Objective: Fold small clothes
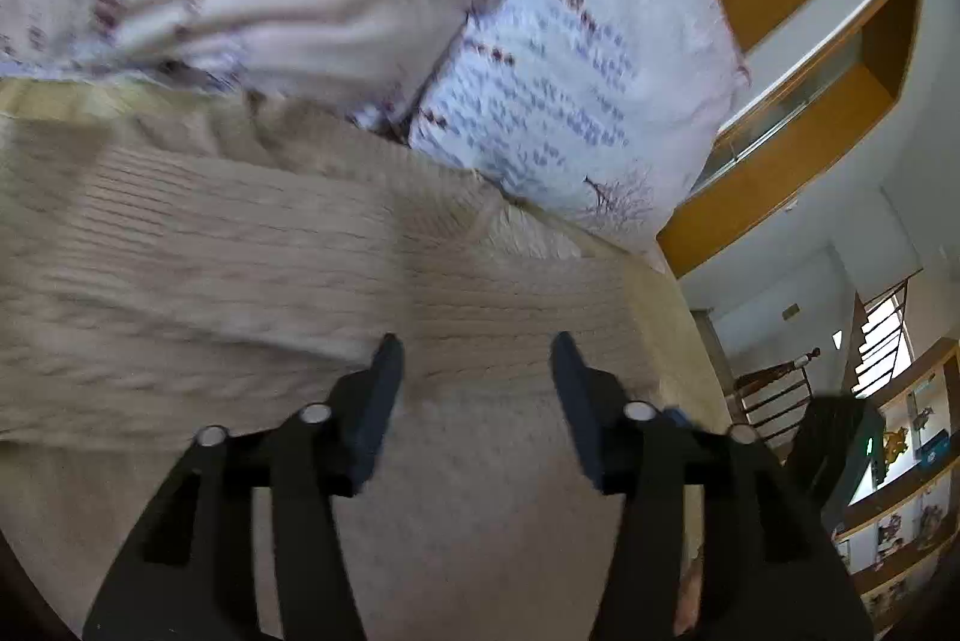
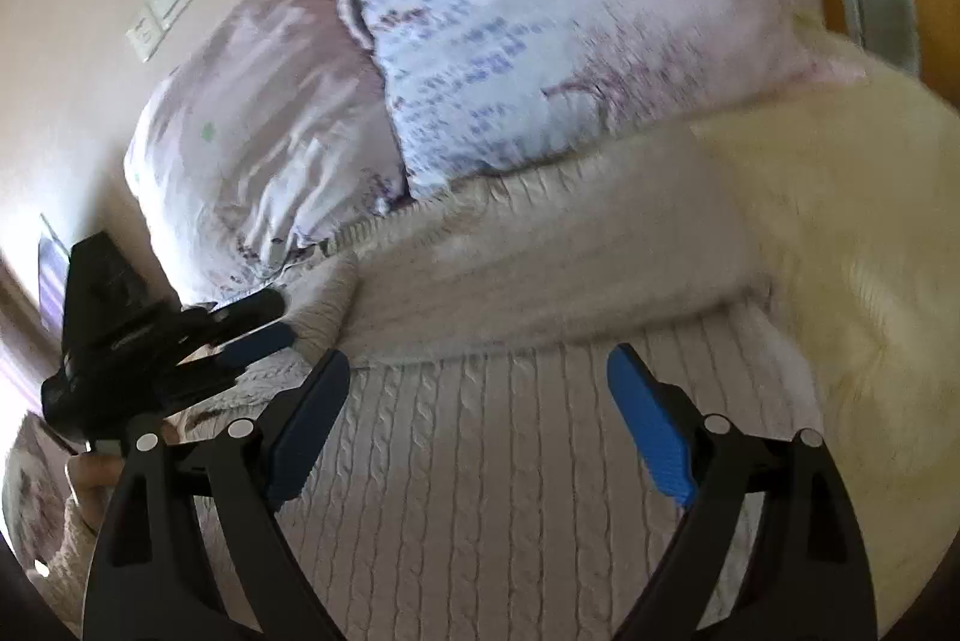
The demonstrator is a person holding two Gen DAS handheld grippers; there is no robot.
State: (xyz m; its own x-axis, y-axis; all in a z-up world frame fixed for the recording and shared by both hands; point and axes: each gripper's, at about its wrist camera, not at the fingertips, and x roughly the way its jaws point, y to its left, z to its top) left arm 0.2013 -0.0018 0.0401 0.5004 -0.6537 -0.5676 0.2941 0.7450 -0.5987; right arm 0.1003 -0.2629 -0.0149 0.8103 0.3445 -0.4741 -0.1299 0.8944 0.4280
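Cable-knit sweater (image 2: 480, 491) lies spread on the bed beside the pillows (image 2: 480, 59), flat for folding. Left tool (image 1: 477, 359) and right tool (image 2: 480, 383) hover released above it, apparently between grasps; blur obscures contact.

Both wrist views looked forward from close above the knitted sweater (image 1: 252, 245) toward the pillows (image 2: 540, 29). They shared sweater and pillows; the right view also caught the left gripper (image 2: 264, 323).
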